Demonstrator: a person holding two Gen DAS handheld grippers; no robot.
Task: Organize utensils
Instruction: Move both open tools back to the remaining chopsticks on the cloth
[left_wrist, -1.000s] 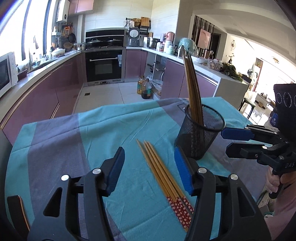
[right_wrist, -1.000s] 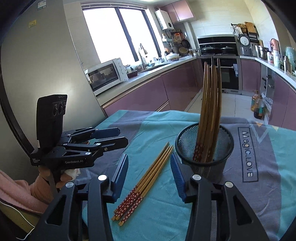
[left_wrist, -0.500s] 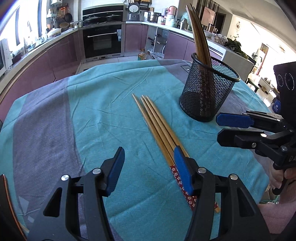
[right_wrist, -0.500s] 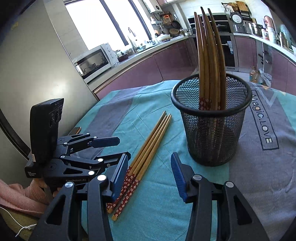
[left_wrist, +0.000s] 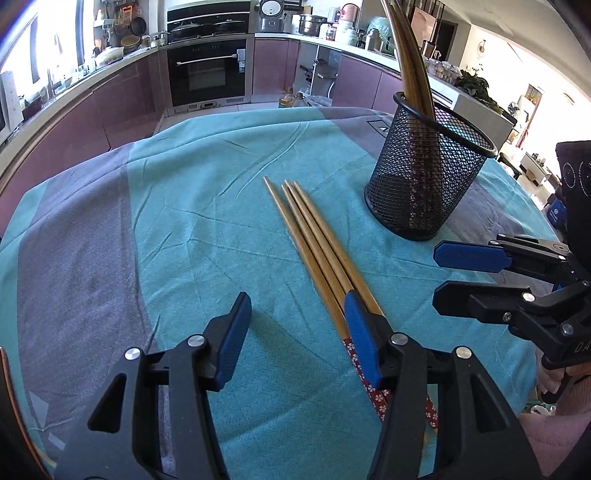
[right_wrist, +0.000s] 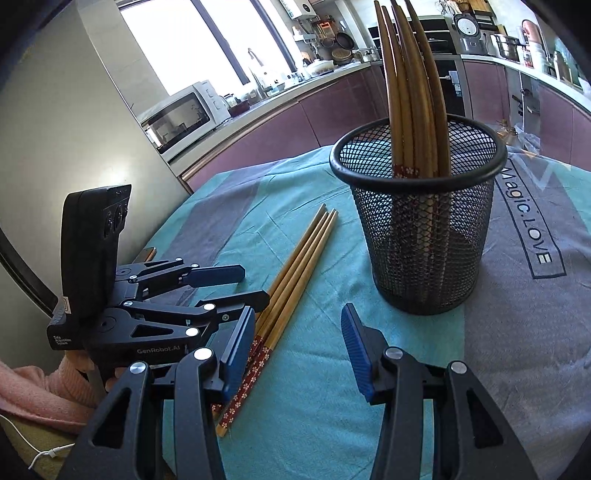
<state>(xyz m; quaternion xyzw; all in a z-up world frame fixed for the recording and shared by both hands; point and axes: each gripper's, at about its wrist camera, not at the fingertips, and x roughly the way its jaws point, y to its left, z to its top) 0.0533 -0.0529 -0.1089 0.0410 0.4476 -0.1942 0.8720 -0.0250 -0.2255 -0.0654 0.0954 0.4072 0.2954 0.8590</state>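
Bamboo chopsticks (left_wrist: 317, 240) are laid side by side on the teal and grey tablecloth (left_wrist: 184, 229), just beside the black mesh holder (left_wrist: 424, 184), in which several more chopsticks (right_wrist: 410, 92) are stood with their tips up. In the loose bundle, the long axis is run diagonally across the cloth: the thin tips are pointed toward the holder side and the kitchen, and the red flowered ends are turned toward the person.

The left gripper (left_wrist: 295, 332) is held low over the cloth with its jaws closing; nothing is pinched yet, and its right-hand finger is placed over the bundle near the patterned ends. The right gripper (right_wrist: 299, 347) is spread and empty, with the bundle's patterned ends at its left finger.

A poor pickup is the likely risk: since the bundle is not centred between the left gripper's fingers, the sticks could be pushed aside or scattered, or only one caught. The light holder could also be tipped if it is knocked.
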